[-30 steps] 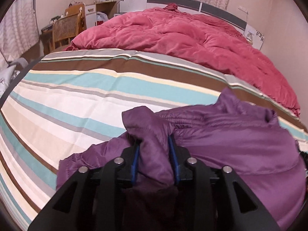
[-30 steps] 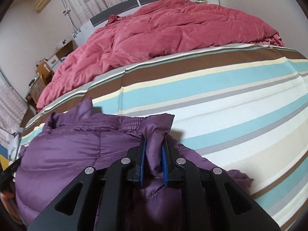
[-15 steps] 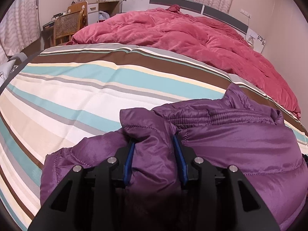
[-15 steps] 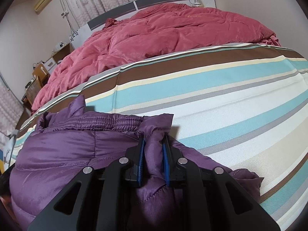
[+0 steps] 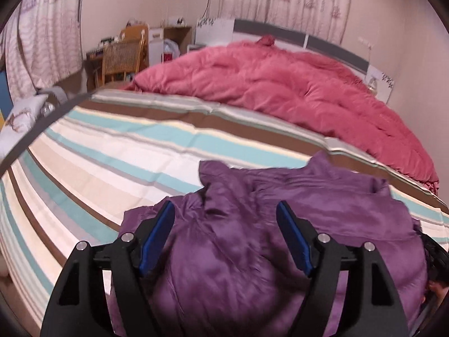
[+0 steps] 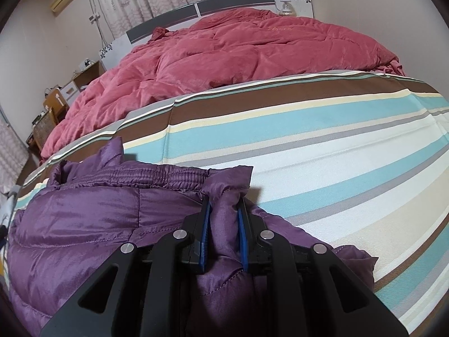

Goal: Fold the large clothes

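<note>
A purple puffer jacket lies bunched on the striped bed sheet. My left gripper is open, its blue pads spread wide over the jacket's near left fold, which lies loose between them. In the right wrist view the jacket fills the lower left, its elastic hem along the top. My right gripper is shut on a bunched corner of the jacket beside that hem.
A red quilt is heaped across the far half of the bed and also shows in the right wrist view. A wicker chair and a desk stand past the bed's left side. Striped sheet extends right of the jacket.
My left gripper has opened and let go of the jacket fold, which dropped onto the bed. My right gripper still holds its corner and has barely moved.
</note>
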The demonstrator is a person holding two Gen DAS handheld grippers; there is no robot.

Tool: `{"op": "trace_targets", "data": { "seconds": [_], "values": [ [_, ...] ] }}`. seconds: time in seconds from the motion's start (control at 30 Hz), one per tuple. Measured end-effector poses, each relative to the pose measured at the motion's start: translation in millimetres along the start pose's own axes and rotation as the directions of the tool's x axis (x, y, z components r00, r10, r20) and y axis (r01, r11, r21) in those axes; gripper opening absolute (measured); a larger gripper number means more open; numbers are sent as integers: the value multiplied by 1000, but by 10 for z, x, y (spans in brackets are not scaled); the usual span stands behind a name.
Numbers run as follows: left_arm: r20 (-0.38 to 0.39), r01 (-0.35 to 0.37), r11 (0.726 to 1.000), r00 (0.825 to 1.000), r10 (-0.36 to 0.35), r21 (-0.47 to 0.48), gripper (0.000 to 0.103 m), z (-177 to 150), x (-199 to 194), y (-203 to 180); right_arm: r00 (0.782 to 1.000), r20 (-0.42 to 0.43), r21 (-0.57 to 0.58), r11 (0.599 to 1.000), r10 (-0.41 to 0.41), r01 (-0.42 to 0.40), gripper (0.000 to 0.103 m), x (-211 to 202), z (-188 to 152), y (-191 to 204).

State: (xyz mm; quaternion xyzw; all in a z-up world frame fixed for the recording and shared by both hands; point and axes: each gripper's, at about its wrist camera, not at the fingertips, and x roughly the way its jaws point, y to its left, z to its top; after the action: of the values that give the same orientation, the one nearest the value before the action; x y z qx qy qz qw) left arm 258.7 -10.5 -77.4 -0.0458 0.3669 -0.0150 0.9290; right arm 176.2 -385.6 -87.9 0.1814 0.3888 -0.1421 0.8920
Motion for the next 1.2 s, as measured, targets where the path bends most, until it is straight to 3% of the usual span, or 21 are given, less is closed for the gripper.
{"op": "trace_targets", "data": {
  "seconds": [0.17, 0.33, 0.5, 0.63, 0.8, 0.97, 1.07, 1.2],
  "values": [
    [21, 41, 998, 999, -42, 43, 84, 72, -203, -248, 997, 76, -60, 998, -22, 26, 41, -379, 32, 136],
    [20, 49, 994, 998, -51, 94, 87, 101, -209, -547, 989, 136, -97, 995, 50, -37, 43, -759, 48, 497],
    [-3, 18, 983, 1000, -18, 185, 87, 105, -30, -907, 994, 87, -207, 977, 74, -55, 43, -526, 34, 998],
    [-51, -6, 964, 998, 21, 266, 88, -41, 235, -1047, 998, 32, -211, 976, 56, -48, 43, -257, -115, 1039],
    [-57, 19, 976, 998, -7, 215, 89, -253, 398, -976, 999, 16, -204, 979, 35, -31, 43, -100, -230, 1025],
    [-56, -23, 972, 998, 37, 232, 89, -325, 496, -1036, 1000, 14, -240, 970, -20, 23, 43, -2, -260, 1127],
    [-75, -16, 972, 997, 35, 233, 89, -311, 513, -1036, 1000, 4, -223, 975, 6, -5, 43, -17, -243, 1078],
    [-115, 23, 973, 993, 4, 229, 90, -249, 407, -971, 994, 24, -151, 983, 108, -103, 43, -220, -182, 904]
  ]
}}
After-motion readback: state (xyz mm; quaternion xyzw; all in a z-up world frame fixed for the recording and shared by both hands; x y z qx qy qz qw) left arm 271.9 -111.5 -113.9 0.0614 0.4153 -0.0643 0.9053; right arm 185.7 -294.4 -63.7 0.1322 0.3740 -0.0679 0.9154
